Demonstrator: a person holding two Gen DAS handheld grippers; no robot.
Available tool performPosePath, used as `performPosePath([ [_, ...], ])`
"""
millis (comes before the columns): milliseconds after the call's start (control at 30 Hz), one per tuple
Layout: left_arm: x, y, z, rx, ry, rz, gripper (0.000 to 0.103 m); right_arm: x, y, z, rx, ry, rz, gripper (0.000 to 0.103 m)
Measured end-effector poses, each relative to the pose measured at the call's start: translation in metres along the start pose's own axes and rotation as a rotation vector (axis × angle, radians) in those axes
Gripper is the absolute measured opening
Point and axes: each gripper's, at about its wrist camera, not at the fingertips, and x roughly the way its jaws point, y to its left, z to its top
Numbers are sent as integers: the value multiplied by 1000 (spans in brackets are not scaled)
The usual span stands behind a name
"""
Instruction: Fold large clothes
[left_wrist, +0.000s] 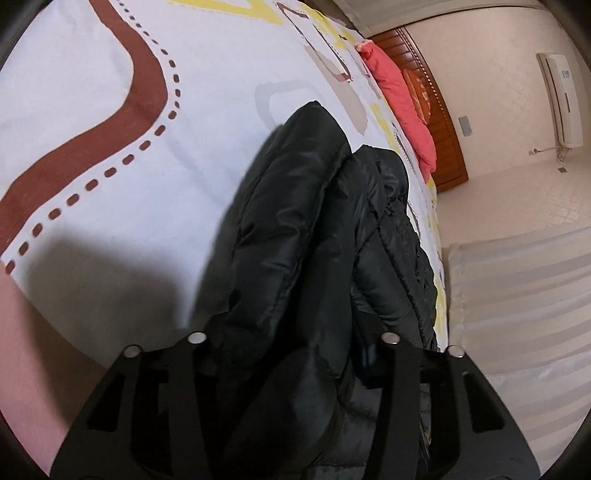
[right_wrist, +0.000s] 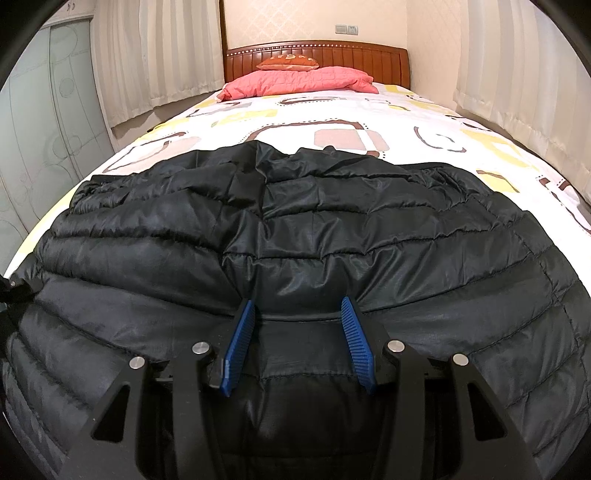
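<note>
- The jacket (right_wrist: 314, 229), black and quilted, lies spread across the foot end of the bed (right_wrist: 332, 118), its near edge right at my right gripper (right_wrist: 301, 317).
- My right gripper's blue pads (right_wrist: 240, 343) stand apart with a bulge of jacket between them; I see them released, pressing around the fabric without pinching it.
- At the left edge of the right view, a bit of my left gripper (right_wrist: 14, 291) shows at the jacket's side.
- In the left view, my left gripper (left_wrist: 295, 369) has a thick bunch of the jacket (left_wrist: 295, 221) running up between its fingers, lifted off the sheet; the pads are buried in cloth, so I cannot tell how tightly they are closed.
- Beyond the jacket, the bed's white sheet (left_wrist: 110, 110) carries brown and yellow shapes.
- Farther up the bed, a pink quilt (right_wrist: 295, 83) lies against the wooden headboard (right_wrist: 362, 55), with an orange cushion (right_wrist: 288, 62) on top.
- Curtains (right_wrist: 155, 55) hang on both sides of the bed.
</note>
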Motion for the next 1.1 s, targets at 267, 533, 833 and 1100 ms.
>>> performPosePath([
  [267,-4,-7,-1,14,-22,25,38,-8,-18,12,113,4,135,69],
  [533,-5,-5,-4,7,-19,18,38,-39,-141,25,415,-35,77,79],
  [833,-4,-3,-5,19,-16,3,39,4,-234,-21,773,132,351,79],
  [1100,-3,5,-5,41,3,-3,57,16,-194,-23,679,129,478,65],
])
